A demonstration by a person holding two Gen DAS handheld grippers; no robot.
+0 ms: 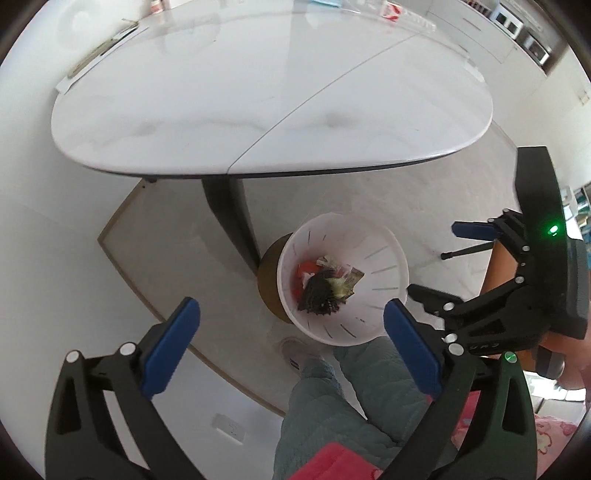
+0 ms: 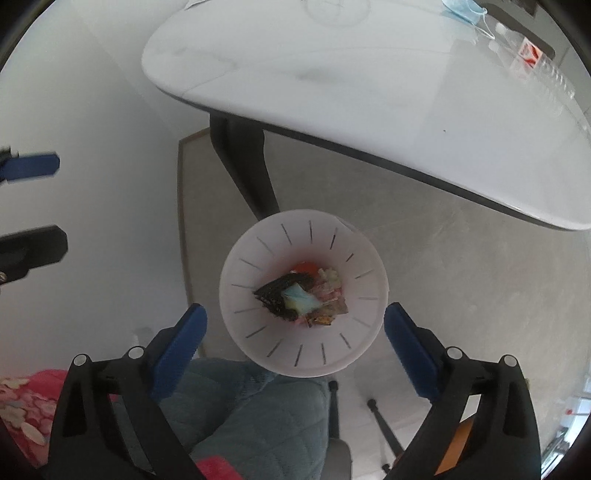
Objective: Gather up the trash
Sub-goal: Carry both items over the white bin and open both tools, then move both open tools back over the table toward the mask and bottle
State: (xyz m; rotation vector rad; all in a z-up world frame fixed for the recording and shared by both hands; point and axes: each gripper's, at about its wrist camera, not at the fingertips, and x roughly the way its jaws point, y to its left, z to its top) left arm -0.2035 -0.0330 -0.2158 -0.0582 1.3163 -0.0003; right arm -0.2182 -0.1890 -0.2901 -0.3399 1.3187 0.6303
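Note:
A white slotted trash bin stands on the floor beside the table leg. In it lie a black piece, a crumpled light blue mask, something red and wrappers. My right gripper hangs straight above the bin, open, with nothing between its blue pads. My left gripper is open and empty too, above the bin's near left rim. Each gripper shows in the other's view: right gripper, left gripper. On the table's far edge lie a blue face mask and a clear plastic bottle with a red label.
The white oval table stands on a dark leg just behind the bin. A person's teal quilted trouser legs and a shoe are at the bin's near side. A thin black stand leg rests on the floor at the right.

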